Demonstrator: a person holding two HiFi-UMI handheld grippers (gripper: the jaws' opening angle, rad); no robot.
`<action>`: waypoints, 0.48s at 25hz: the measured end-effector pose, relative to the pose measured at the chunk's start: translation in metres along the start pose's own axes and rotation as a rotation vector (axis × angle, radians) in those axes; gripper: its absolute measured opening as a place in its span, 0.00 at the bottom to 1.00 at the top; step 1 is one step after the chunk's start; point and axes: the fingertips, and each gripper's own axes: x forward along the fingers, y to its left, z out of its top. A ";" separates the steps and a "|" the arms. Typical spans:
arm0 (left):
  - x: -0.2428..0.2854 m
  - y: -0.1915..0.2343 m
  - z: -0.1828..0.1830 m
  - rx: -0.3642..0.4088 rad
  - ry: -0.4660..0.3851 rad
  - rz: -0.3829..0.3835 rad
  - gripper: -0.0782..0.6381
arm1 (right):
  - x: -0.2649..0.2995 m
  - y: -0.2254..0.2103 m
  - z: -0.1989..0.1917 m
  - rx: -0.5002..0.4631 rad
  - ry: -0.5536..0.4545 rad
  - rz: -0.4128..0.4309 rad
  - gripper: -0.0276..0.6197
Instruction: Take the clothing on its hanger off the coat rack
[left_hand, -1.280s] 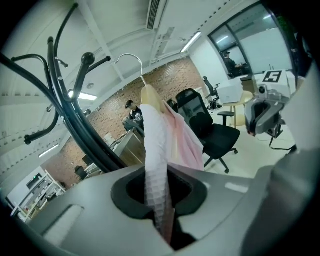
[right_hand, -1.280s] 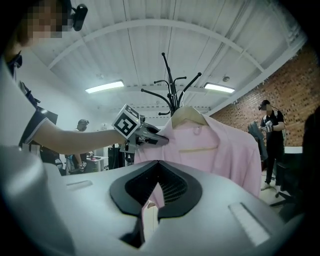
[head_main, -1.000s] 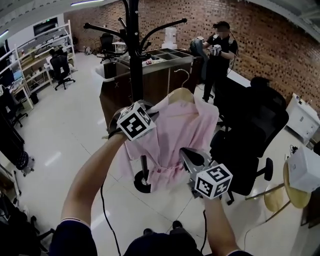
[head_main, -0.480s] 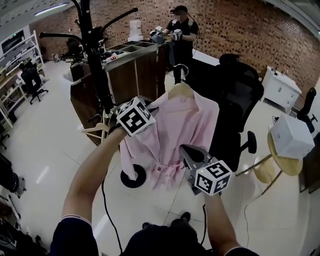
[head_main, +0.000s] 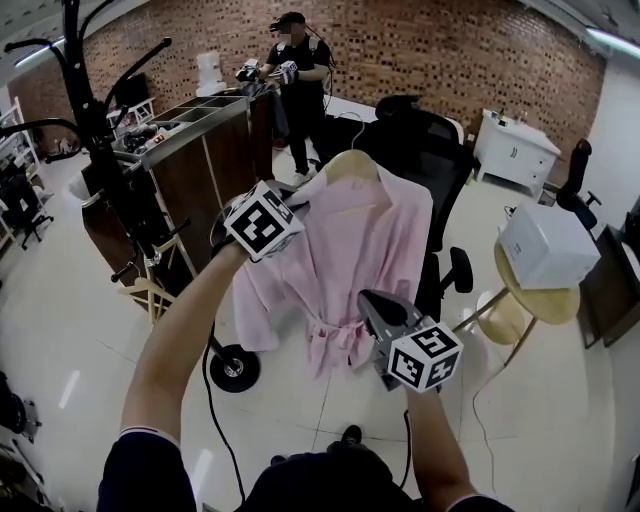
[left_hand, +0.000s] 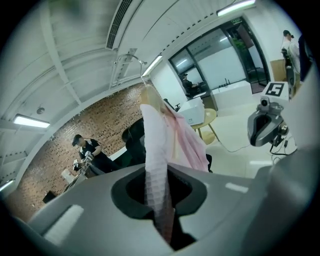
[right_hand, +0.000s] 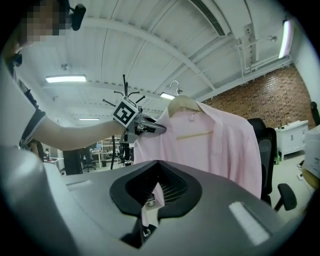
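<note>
Rack (head_main: 85, 110): a second ago right behind shirt, now swung off to far left.
Left gripper (head_main: 295, 207): clenched on shirt (head_main: 360, 240) shoulder, well right of rack.
Shirt on hanger (head_main: 350, 163): airborne, well clear of rack.
Right gripper (head_main: 370, 305): clamped on hem, farthest from rack.
Removal looks done; carry remains.

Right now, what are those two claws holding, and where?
The pink shirt on its wooden hanger: the left gripper pinches fabric at its shoulder, the right gripper pinches fabric low on its front.
</note>
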 end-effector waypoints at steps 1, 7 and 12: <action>0.008 0.001 0.009 0.004 -0.008 0.000 0.17 | -0.003 -0.010 0.001 0.001 -0.003 -0.010 0.05; 0.067 0.003 0.062 0.030 -0.036 -0.006 0.17 | -0.020 -0.072 0.008 0.005 -0.019 -0.049 0.05; 0.114 0.013 0.100 0.048 -0.019 0.012 0.17 | -0.031 -0.125 0.018 0.007 -0.034 -0.064 0.05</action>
